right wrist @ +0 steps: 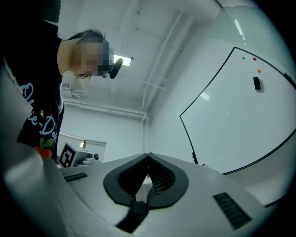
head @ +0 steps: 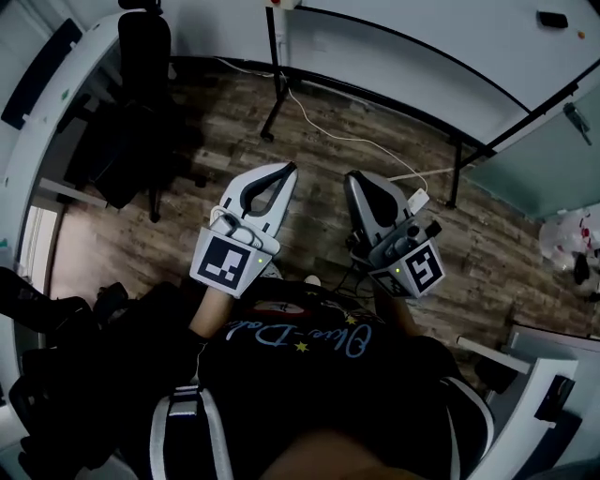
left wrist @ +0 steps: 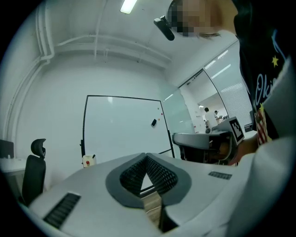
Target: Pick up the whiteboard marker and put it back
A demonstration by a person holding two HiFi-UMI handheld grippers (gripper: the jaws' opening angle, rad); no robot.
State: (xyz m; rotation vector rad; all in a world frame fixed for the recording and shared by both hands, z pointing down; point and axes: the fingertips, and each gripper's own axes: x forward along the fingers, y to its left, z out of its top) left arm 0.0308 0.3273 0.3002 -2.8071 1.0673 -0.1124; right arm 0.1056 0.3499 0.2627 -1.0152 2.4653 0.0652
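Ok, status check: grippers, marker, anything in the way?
Left gripper jaws shut, empty. Right gripper jaws shut, empty. Marker not in sight. Whiteboard ahead; cable across floor at its stand.

The 2 grippers have white shells with dark grey ribbed pads. The left gripper (head: 287,171) and the right gripper (head: 352,178) each carry a cube of black-and-white square markers. The floor (head: 216,122) is brown-grey wood planking. The whiteboard (head: 422,37) is white with a black frame and small dots (right wrist: 254,59), red and orange as far as I can tell. The shirt (head: 309,375) is black with pale blue script and yellow stars.
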